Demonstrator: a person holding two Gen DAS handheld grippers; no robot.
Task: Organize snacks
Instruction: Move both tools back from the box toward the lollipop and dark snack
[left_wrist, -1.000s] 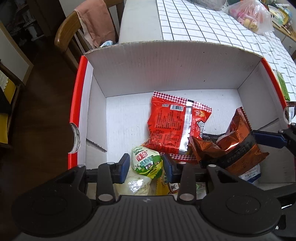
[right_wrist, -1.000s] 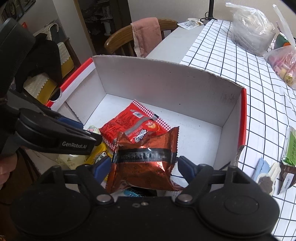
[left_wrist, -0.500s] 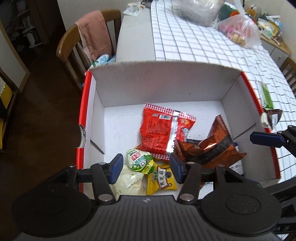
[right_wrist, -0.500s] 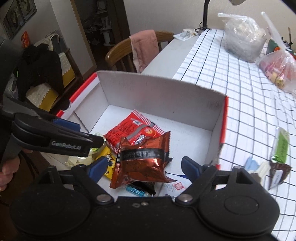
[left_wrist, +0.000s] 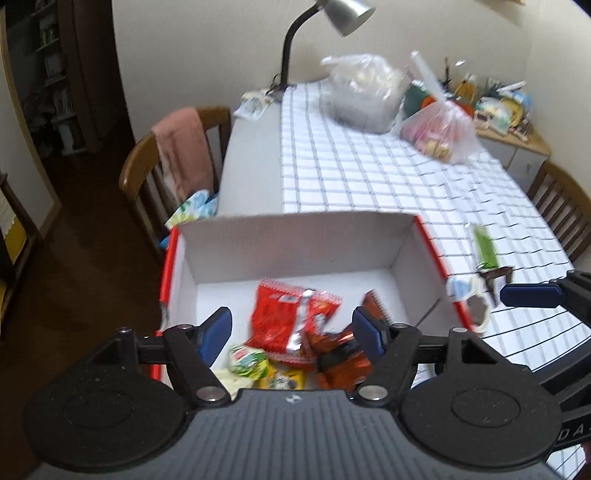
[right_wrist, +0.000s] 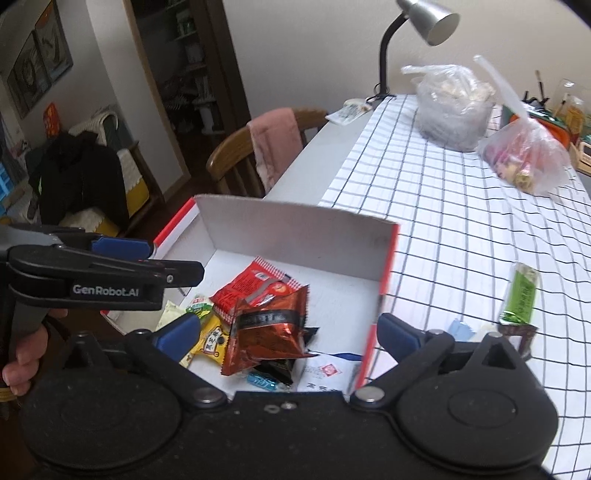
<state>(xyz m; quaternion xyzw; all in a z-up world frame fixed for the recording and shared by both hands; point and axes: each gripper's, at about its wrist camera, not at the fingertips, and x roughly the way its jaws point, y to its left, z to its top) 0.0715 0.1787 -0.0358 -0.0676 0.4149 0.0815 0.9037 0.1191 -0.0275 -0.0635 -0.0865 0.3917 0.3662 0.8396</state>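
Snacks lie loose in a white cardboard box (left_wrist: 295, 240) with red outer sides, which stands on the counter (left_wrist: 255, 166) at the near end of a checked cloth (left_wrist: 369, 173). Inside, going by size: one red packet (left_wrist: 280, 317) flat on the floor of the box, one copper-brown foil packet (right_wrist: 267, 332) overlapping its near edge, one yellow packet (right_wrist: 212, 341) and one green-and-white packet (right_wrist: 199, 306) beside them, nearer the left wall.

Only the right wrist view shows a small blue wrapper (right_wrist: 262, 382) and a black wrapper under the copper one, a printed slip (right_wrist: 325, 373) on the box floor, and the person's hand (right_wrist: 22, 354) on the left tool's handle. Both views show one green stick packet (right_wrist: 519, 297) on the cloth outside the box's right wall, with a few small wrappers just near it, too blurred to count. Further back stand two plastic bags, one clear (left_wrist: 365, 92) and one pinkish (left_wrist: 439, 131), and one desk lamp (left_wrist: 332, 22). The left wrist view shows two wooden chairs, one draped with a pink towel (left_wrist: 181, 151).

The left hand-held gripper (left_wrist: 291, 330) hangs above the box with its jaws apart, having just been opening; nothing is between them. The right hand-held gripper (right_wrist: 288, 332) stands spread wide, also just opened, holding nothing and clear of the copper packet below.
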